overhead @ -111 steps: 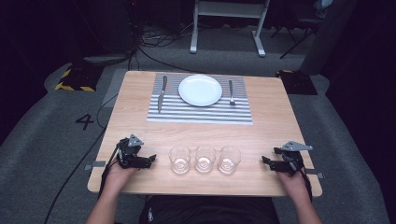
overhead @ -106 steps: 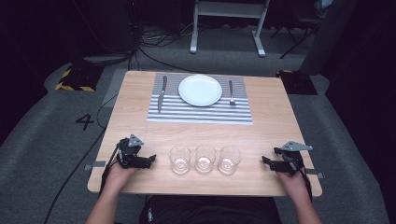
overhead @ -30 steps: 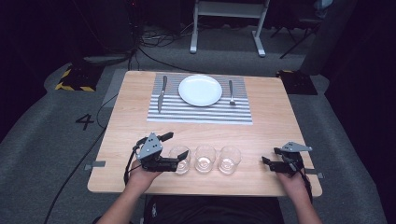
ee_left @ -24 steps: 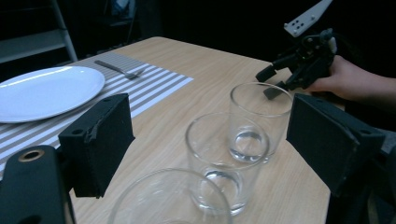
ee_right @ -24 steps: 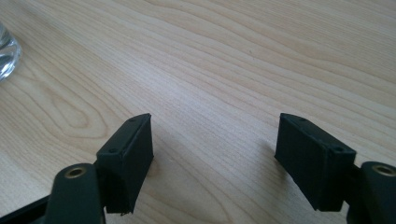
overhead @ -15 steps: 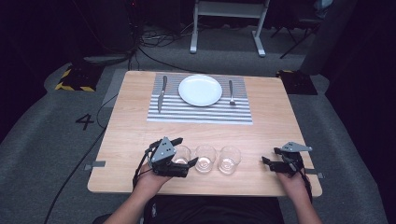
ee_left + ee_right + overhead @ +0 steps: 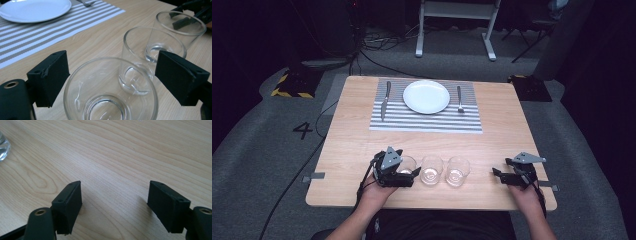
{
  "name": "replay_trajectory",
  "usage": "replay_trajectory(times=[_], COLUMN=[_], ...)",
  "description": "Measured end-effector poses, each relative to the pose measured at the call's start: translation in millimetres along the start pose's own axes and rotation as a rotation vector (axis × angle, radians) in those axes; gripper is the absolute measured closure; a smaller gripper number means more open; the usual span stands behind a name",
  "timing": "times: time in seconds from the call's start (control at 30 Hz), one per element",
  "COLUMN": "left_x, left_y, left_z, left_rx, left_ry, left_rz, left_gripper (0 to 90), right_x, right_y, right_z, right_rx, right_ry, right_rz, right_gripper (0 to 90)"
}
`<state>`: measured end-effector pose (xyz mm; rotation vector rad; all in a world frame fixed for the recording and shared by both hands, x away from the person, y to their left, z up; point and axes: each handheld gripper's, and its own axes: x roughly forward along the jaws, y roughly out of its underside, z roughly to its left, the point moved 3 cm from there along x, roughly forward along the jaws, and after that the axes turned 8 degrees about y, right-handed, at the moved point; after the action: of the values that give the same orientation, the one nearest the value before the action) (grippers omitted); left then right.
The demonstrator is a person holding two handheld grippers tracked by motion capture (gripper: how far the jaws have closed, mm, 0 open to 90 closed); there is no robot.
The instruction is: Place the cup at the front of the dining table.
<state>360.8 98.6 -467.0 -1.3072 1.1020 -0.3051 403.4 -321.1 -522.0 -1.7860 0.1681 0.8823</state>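
Nearest the person, the left gripper has come in from the table's left edge, where it rested a few seconds ago, and now brackets the nearest glass, the leftmost of three standing in a row along the near side of the wooden table. Its jaws have just been opening, and in the left gripper view they stand apart with the glass between them and a gap of bare wood on either side of the rim, so the pads do not yet press on it and nothing is held. That reads as a grasp being lined up: the jaws look wide enough to take the tumbler, and closing on it would seem the next call, with care not to knock the middle glass just beside it. The right gripper lies at the table's near right, where it was before, jaws wide apart and empty over bare wood in its own view. The third glass stands between the middle one and that gripper. Farther off, a striped placemat carries a white plate with a knife to its left and a fork to its right, all untouched.
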Motion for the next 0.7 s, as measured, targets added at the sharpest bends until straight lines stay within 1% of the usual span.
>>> replay_trajectory(times=[0.03,0.1,0.17,0.2,0.23,0.27,0.3,0.33,0.37,0.4,0.5,0.6,0.63,0.7], left_x=[1.1,2.0,3.8,4.3,5.3,5.3,6.0,5.0,5.6,5.4,7.0,7.1,6.9,6.6], left_y=[1.9,2.7,6.2,7.3,9.5,9.5,11.5,12.2,13.0,13.5,14.6,15.0,15.3,14.9], left_z=[1.3,2.3,2.5,4.1,4.0,4.0,4.9,5.6,5.2,5.6,5.1,5.6,4.9,5.1], left_rx=[0.004,0.011,-0.010,-0.001,-0.025,-0.025,-0.028,-0.020,-0.025,-0.017,-0.014,-0.006,-0.020,-0.024], left_ry=[-0.007,-0.011,0.001,-0.005,0.003,0.003,-0.003,-0.002,0.003,0.002,-0.003,-0.005,0.008,0.013], left_rz=[0.032,0.040,0.081,0.096,0.111,0.111,0.123,0.142,0.144,0.157,0.181,0.184,0.190,0.196], left_gripper=[12.2,12.2,12.3,12.3,12.3,12.8,13.5,14.0,14.7,15.3,16.9,17.5,17.5,17.8], right_x=[0.0,0.0,-0.1,-0.1,-0.2,-0.2,-0.2,-0.3,-0.3,-0.3,-0.4,-0.6,-0.6,-0.6], right_y=[0.0,0.0,0.0,0.0,0.1,0.1,0.0,0.1,0.1,0.1,0.2,0.3,0.3,0.3], right_z=[0.0,0.0,0.1,0.0,-0.2,-0.2,-0.1,-0.1,0.0,0.0,0.0,0.3,0.4,0.3], right_rx=[0.000,0.000,0.000,0.000,-0.003,-0.003,-0.003,-0.004,-0.002,-0.002,-0.003,-0.001,-0.001,0.000], right_ry=[0.000,0.000,0.000,0.001,-0.001,-0.001,0.000,0.000,-0.001,-0.002,-0.002,-0.002,-0.002,-0.004], right_rz=[0.000,0.000,0.000,0.000,0.002,0.002,0.001,0.002,0.002,0.003,0.003,0.005,0.004,0.005], right_gripper=[27.8,27.8,27.8,27.8,27.8,27.8,27.8,27.8,27.8,27.8,27.8,27.8,27.8,27.8])
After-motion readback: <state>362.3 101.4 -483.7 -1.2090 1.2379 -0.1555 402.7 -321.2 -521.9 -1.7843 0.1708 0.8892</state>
